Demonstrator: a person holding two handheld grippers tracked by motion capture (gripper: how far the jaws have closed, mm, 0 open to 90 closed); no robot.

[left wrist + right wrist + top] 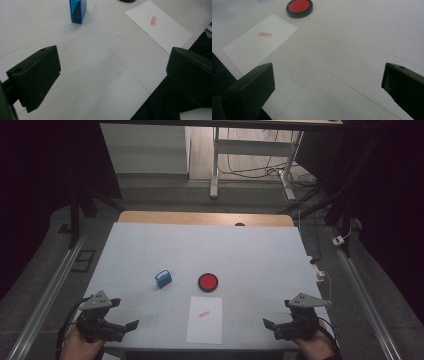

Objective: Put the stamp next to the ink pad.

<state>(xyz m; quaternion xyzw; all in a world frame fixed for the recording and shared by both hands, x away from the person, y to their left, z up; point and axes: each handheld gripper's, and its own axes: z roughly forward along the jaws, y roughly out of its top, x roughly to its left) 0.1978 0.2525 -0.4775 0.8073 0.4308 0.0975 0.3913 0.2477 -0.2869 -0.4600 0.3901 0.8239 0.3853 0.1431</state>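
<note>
Both claws, left (122,314) and right (278,313), sit wide open and empty at the near table edge. Blue stamp (163,278) stands upright ahead of the left claw, slightly inward, so that hand's nearer; the ink pad (207,282) and stamped paper (205,319) lie between them.

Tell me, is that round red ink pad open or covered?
Open: the ink pad shows its bare red surface inside a black rim, with no lid on it.

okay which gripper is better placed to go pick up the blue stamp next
Left, probably. The blue stamp stands left of the red ink pad, on the left gripper side, jaws open. The right gripper sits farther off, beyond the paper.
</note>
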